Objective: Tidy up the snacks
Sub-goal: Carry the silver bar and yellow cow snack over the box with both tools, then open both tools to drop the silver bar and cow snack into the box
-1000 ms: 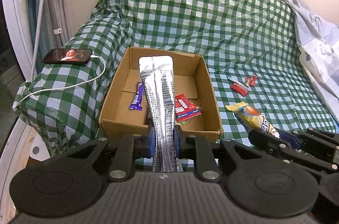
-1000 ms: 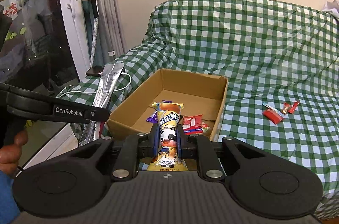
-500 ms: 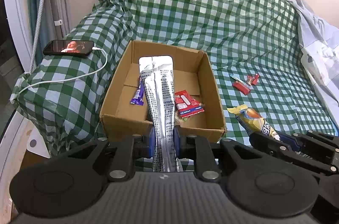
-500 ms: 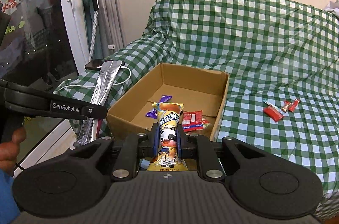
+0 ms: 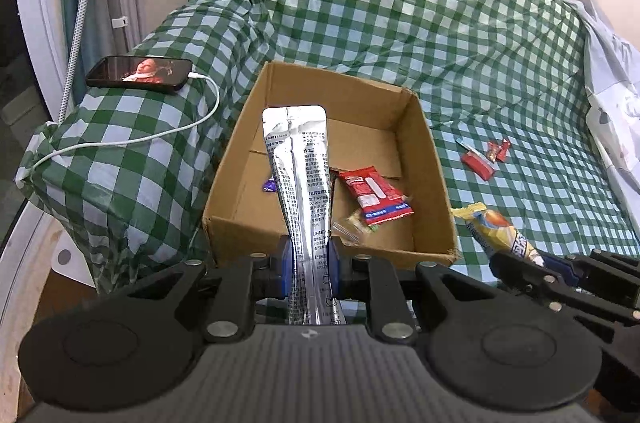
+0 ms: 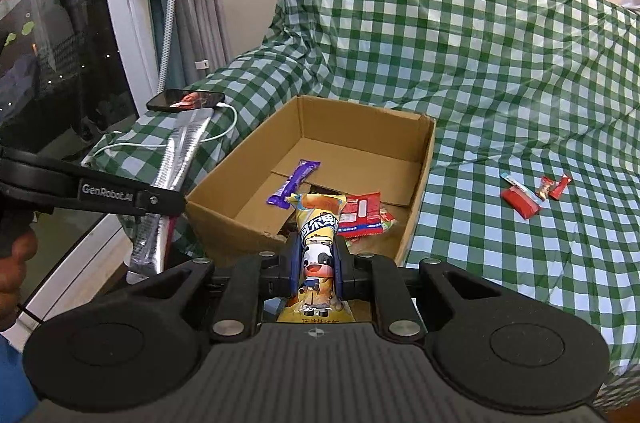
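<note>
Two packs in hand, both w/ long axis running straight out along the fingers toward the box. L gripper is clenched on a silver pouch, pinched low on its length; the pouch sticks up and forward so its top end already overhangs the box interior in the left wrist view, while the fingers themselves sit just short of the near wall. R gripper is clamped on a yellow snack w/ a cow print, also pinched in the lower part, tip over the near edge of the box. In box: purple bar, red pack, plus a small wrapper beside the red one. Box sits on a green-check covered sofa; red candies lie on the cover well to the right of the box, not yet gathered. From the left view the R gripper is near the box's right front corner, L one centred on the near wall, so both look abt equally near; L pouch reaches further in. Judgement: next is a drop into the box, needs both to go a bit more fwd past the near wall before letting go, else the lower ends may catch on the rim. Phone on the armrest is off task.
</note>
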Available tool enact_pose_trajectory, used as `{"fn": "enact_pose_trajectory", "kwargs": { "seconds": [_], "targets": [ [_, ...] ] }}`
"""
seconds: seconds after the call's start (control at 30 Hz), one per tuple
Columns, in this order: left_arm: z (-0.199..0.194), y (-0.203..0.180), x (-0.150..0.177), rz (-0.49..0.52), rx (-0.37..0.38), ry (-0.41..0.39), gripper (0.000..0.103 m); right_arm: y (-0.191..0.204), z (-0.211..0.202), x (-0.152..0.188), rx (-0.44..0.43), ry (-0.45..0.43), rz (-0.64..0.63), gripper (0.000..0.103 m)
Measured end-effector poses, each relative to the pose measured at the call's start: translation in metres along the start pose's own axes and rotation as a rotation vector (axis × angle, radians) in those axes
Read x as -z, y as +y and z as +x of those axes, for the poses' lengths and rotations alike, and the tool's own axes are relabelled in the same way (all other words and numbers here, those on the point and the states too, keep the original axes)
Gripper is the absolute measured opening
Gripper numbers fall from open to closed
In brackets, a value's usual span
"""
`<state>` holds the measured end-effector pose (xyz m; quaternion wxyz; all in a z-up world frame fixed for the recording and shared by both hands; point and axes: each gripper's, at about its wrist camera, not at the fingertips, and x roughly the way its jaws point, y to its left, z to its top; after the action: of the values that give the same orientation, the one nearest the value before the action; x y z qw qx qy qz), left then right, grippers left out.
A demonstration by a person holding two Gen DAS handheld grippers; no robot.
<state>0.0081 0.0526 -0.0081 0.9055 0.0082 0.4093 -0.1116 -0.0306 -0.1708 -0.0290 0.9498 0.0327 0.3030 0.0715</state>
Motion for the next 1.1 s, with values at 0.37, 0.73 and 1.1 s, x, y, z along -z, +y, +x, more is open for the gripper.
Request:
{"fn": "enact_pose_trajectory", "kwargs": {
  "seconds": [0.37,0.73,1.1],
  "targets": [
    [0.035,0.010,-0.020,-0.027,0.009,0.051,0.020,0.000,0.038,-0.019,0.002,0.049,0.014,0.017],
    [0.080,0.006,-0.065,-0.035,0.023,0.067,0.020,-0.017,0.087,-0.045,-0.007,0.077,0.042,0.017],
    [0.148,-0.002,-0.096,-0.019,0.017,0.132,0.020,-0.036,0.149,-0.059,-0.010,0.117,0.088,0.017]
  ]
}}
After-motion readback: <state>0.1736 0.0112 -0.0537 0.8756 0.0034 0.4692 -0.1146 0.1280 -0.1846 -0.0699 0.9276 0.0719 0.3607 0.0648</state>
